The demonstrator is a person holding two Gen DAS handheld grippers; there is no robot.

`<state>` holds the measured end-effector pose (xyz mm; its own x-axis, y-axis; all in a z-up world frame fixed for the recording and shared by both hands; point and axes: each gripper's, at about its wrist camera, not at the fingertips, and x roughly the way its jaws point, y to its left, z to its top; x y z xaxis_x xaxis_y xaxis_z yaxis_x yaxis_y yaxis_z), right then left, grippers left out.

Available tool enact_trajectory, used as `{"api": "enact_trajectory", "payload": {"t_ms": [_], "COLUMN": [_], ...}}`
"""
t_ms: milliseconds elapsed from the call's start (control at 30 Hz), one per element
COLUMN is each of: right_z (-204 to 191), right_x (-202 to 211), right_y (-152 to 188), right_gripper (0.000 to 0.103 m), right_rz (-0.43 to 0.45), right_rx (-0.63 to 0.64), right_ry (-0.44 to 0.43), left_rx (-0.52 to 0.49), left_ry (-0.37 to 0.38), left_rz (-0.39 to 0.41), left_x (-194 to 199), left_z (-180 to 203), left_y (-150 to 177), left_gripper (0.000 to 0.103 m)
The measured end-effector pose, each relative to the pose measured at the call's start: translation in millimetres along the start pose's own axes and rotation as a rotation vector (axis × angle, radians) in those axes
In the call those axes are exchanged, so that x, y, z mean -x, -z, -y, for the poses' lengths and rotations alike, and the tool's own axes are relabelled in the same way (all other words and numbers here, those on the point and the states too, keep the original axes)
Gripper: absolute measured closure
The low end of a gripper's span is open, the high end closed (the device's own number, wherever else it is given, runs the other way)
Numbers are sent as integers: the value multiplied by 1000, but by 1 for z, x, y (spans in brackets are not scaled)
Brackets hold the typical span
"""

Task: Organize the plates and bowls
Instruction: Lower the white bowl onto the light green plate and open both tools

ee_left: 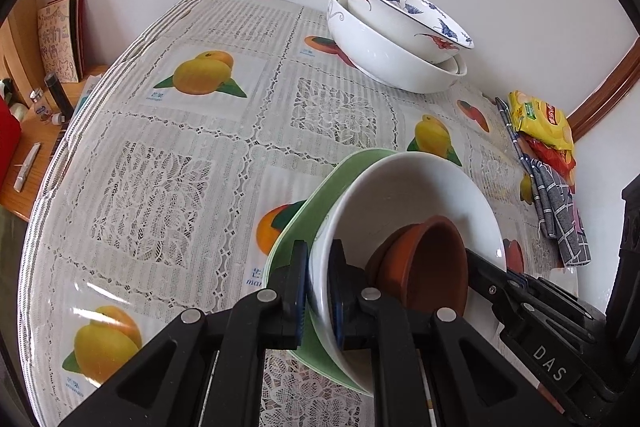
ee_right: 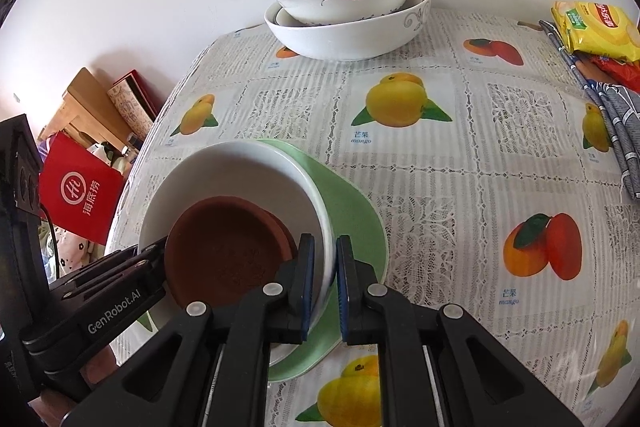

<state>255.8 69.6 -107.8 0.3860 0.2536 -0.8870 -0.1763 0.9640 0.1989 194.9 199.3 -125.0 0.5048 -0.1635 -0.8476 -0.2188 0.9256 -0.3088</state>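
Left wrist view: left gripper (ee_left: pixel 319 291) clamped on the near wall of a white bowl (ee_left: pixel 416 187) holding brown clay saucers (ee_left: pixel 428 263), above a green plate (ee_left: pixel 304 227) toward the table's (ee_left: pixel 160 155) near side. Right gripper (ee_left: pixel 484 275) pinching the opposite rim. Wide bare tablecloth beyond, up to stacked bowls (ee_left: pixel 400 39) by the wall. Snack packets (ee_left: pixel 540 119) and folded cloth (ee_left: pixel 560 211) along the right edge.

Right wrist view only: red bag (ee_right: pixel 80 195) past the table's left edge.
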Motion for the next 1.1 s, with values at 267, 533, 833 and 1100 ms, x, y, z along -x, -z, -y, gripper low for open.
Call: {"api": "enact_trajectory", "payload": {"t_ms": [267,533,833,1100], "right_z": [-4,-3,-2,0], "right_x": [-1,7,15,36], "right_y": [-1,-1,9,23], "right_gripper": [92,89,78,68], "right_rz": [7,30,29,53], "right_rx": [34,51,69,83], "right_ry": [32,61,59,56], "left_rx": [0,-18,-6,-20], "left_ry": [11,-4,-11,-36], "left_rz": [-2,-19,-17,41], "left_x": [-1,1,13,40], "left_z": [-1,2,1,6], "left_y": [0,3,10,23], "left_gripper": [92,89,77,61]}}
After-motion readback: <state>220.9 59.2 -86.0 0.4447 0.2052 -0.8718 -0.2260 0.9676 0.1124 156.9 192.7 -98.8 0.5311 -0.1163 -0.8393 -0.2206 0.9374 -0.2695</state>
